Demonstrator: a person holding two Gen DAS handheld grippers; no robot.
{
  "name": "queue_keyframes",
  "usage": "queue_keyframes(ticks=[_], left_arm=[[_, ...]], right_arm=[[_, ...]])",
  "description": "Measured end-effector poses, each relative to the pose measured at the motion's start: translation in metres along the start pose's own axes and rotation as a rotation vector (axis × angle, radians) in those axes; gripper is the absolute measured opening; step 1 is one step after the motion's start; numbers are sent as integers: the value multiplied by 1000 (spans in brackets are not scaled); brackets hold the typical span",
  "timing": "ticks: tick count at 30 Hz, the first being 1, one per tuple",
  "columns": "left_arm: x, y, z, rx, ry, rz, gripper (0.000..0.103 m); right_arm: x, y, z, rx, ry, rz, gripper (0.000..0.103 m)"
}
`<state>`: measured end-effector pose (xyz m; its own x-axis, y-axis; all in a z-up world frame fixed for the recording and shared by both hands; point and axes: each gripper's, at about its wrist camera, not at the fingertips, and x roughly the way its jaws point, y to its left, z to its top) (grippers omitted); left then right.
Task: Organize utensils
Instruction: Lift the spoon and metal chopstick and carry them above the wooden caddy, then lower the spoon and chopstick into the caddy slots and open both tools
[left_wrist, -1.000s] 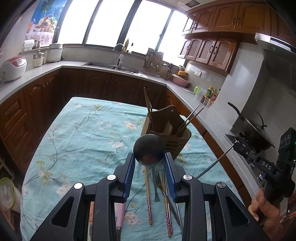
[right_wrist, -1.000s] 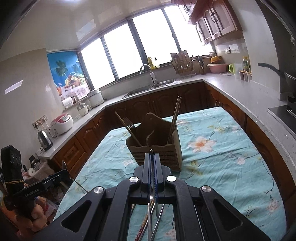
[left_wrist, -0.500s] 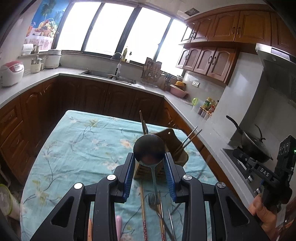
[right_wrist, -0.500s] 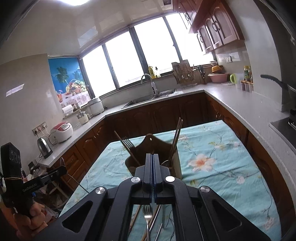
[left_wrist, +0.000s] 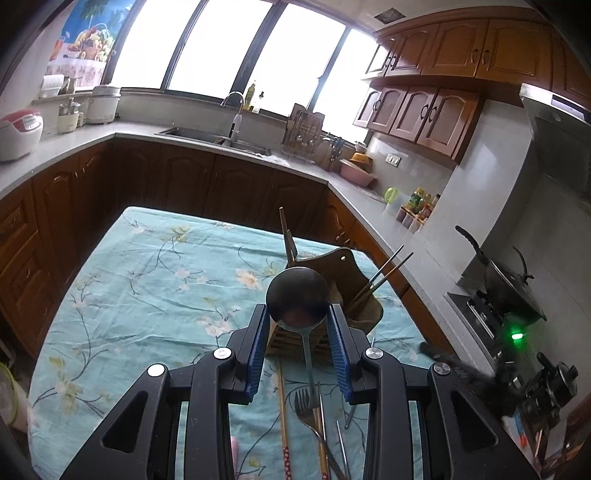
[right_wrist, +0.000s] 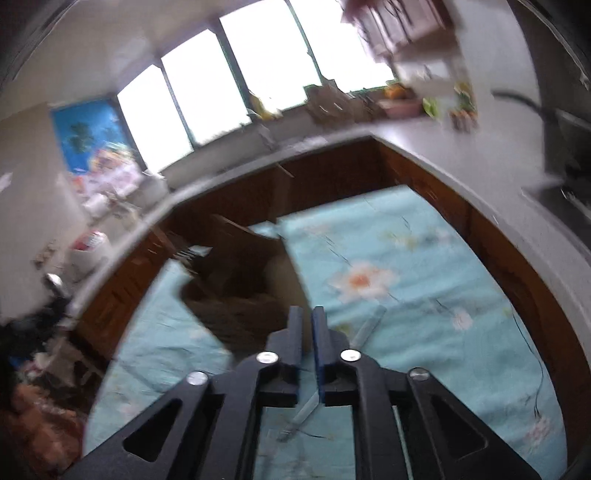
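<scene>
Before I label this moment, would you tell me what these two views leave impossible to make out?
- Right wrist view: motion blur smears the wooden utensil holder; its contents are unreadable.
- Right wrist view: a pale thin utensil on the tablecloth is too blurred to identify.
- Left wrist view: the left hand-held gripper hides the handle ends of the fork and chopsticks.

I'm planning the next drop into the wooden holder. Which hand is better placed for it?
Left. Its tongs already grip a ladle just before the holder. The right tongs have just been opening with nothing between them.
</scene>
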<state>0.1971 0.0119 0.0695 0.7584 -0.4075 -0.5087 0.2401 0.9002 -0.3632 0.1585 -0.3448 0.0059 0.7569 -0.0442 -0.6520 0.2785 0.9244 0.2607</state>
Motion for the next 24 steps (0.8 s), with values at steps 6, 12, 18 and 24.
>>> queue_keyframes(ticks=[6, 12, 18, 24], left_arm=[[14, 9, 4, -20, 12, 8, 30], [33, 16, 8, -38, 33, 6, 30], [44, 21, 10, -54, 43, 4, 30], [46, 20, 8, -56, 47, 8, 30]], right_arm=[[60, -32, -11, 71, 97, -70, 35], [108, -47, -2, 91, 141, -109, 34], [148, -50, 1, 59, 210, -182, 34], [149, -43, -2, 0, 196, -219, 9]])
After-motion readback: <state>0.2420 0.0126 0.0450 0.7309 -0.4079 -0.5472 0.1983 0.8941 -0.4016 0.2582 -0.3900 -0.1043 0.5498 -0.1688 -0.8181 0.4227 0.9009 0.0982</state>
